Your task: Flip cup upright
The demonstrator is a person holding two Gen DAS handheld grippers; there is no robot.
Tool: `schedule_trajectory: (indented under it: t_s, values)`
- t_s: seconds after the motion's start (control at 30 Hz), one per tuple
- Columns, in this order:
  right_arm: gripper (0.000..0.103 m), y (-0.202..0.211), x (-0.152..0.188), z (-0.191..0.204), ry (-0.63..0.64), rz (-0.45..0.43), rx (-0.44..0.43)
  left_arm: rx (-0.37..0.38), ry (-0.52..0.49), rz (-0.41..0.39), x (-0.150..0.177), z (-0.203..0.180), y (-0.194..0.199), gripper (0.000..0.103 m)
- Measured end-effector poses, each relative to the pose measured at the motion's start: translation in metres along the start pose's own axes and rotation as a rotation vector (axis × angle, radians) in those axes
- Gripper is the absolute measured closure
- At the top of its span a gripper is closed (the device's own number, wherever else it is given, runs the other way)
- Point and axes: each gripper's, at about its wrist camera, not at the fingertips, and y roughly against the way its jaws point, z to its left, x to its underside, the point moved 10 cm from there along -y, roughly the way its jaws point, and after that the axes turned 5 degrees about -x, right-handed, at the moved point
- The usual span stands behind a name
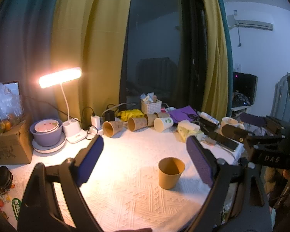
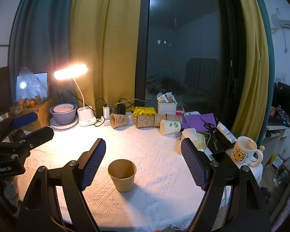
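A brown paper cup (image 1: 171, 173) stands upright, mouth up, on the white tablecloth (image 1: 129, 193); it also shows in the right wrist view (image 2: 122, 175). My left gripper (image 1: 145, 160) is open and empty, with the cup standing apart between its blue pads, nearer the right one. My right gripper (image 2: 143, 163) is open and empty, and the cup stands apart near its left pad (image 2: 92, 164). The right gripper's body shows at the right edge of the left wrist view (image 1: 261, 147). The left gripper shows at the left edge of the right wrist view (image 2: 23, 135).
Several paper cups (image 1: 137, 123) lie on their sides along the table's back, with a white one (image 1: 163, 123) among them. A lit desk lamp (image 1: 67, 104), stacked bowls (image 1: 47, 133), a cardboard box (image 1: 9, 147), a white basket (image 1: 150, 106), a phone (image 1: 224, 141) and a mug (image 2: 243, 152) ring the table.
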Motion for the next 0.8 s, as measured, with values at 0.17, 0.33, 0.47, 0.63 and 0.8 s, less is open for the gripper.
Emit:
schedule_trajectory:
  t_s: [0.17, 0.33, 0.47, 0.63, 0.8]
  values:
    - [0.020, 0.0000, 0.0004, 0.0001, 0.001, 0.004, 0.004, 0.003, -0.002, 0.001, 0.0006, -0.0008, -0.0003, 0.015]
    - [0.020, -0.0001, 0.0003, 0.0000, 0.001, 0.004, 0.002, 0.004, -0.002, 0.002, 0.0004, -0.0012, 0.0002, 0.015]
    - [0.020, -0.0004, 0.0003, 0.0000, 0.000, 0.005, 0.003, 0.004, -0.003, 0.002, 0.0005, -0.0013, 0.0001, 0.015]
    - [0.020, -0.0025, 0.0027, 0.0009, 0.000, 0.009, 0.003, 0.004, -0.002, 0.001, 0.0001, -0.0015, 0.0005, 0.015]
    - [0.020, -0.0024, 0.0025, 0.0006, 0.000, 0.009, 0.003, 0.004, -0.001, 0.003, 0.0006, -0.0019, 0.0002, 0.015]
